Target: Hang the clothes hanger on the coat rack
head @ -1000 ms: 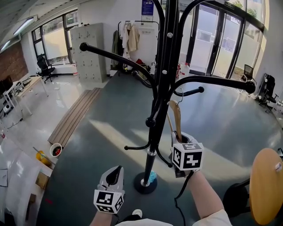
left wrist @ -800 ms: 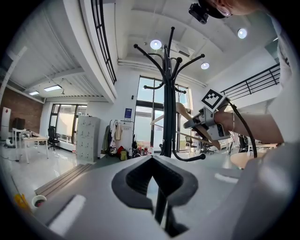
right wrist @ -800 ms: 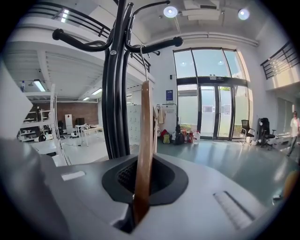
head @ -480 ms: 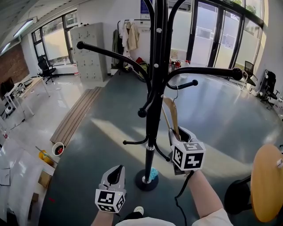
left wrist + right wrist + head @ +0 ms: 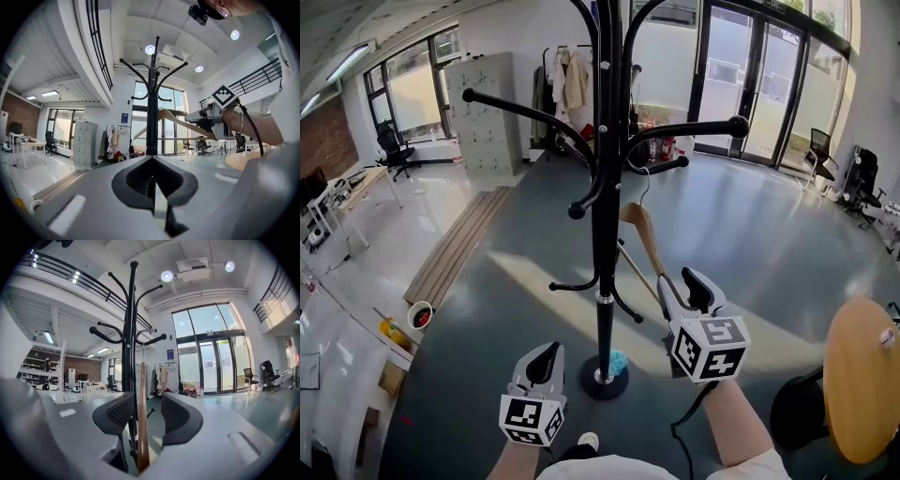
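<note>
The black coat rack stands in front of me. A wooden clothes hanger hangs by its metal hook from a short rack arm. My right gripper is at the hanger's lower end; its jaws have just been opening. In the right gripper view the hanger stands in the gap of the right gripper, close to the left pad and clear of the right one. My left gripper is low, left of the rack's base, shut and empty. The left gripper view shows the left gripper, the rack and the hanger.
A round wooden stool top is at my right. A blue object lies by the rack's base. Wooden planks and a bucket are on the floor at left. A grey locker and a clothes rail stand at the back.
The right gripper's jaws have opened off the hanger's lower end, and the gripper has drawn back and to the right. The hanger now hangs on the rack arm. The left gripper has hardly shifted.
</note>
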Action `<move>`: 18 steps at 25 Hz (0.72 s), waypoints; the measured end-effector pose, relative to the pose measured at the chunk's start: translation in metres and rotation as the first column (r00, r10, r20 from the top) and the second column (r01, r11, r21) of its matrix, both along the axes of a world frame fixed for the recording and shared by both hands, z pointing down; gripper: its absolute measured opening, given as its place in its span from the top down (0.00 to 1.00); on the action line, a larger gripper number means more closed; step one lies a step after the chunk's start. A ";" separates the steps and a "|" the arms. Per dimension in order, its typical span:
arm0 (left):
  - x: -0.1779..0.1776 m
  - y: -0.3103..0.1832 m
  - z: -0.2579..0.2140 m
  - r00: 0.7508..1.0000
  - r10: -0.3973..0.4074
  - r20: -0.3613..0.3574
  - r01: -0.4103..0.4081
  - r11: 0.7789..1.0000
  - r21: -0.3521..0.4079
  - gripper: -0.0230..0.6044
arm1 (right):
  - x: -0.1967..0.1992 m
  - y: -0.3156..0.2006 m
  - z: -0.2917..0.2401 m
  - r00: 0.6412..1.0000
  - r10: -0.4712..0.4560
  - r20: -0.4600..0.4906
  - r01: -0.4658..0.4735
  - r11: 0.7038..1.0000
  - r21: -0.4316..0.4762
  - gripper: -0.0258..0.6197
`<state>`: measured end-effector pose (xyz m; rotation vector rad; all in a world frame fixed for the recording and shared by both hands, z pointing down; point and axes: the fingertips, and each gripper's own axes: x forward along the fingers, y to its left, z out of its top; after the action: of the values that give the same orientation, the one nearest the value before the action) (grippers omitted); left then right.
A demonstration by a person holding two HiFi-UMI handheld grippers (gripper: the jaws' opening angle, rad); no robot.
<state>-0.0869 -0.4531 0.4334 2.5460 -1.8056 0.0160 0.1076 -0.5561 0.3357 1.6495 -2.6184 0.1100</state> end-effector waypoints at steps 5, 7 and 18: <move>0.018 0.019 -0.012 1.000 0.013 0.000 -0.013 0.999 0.031 0.96 | 0.016 0.045 0.001 1.000 0.011 0.003 -0.011 0.999 0.040 0.79; 0.025 0.028 -0.012 1.000 0.018 0.000 -0.018 0.999 0.034 0.96 | 0.022 0.059 0.012 1.000 0.020 -0.006 -0.020 0.999 0.030 0.83; 0.072 0.082 -0.038 1.000 0.023 0.000 -0.023 0.997 0.078 0.96 | 0.038 0.129 0.075 0.999 -0.053 0.002 0.053 0.997 -0.059 0.92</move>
<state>-0.0153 -0.3710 0.3951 2.6189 -1.8113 -0.0557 0.1455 -0.4268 0.4112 1.5609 -2.6303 0.1839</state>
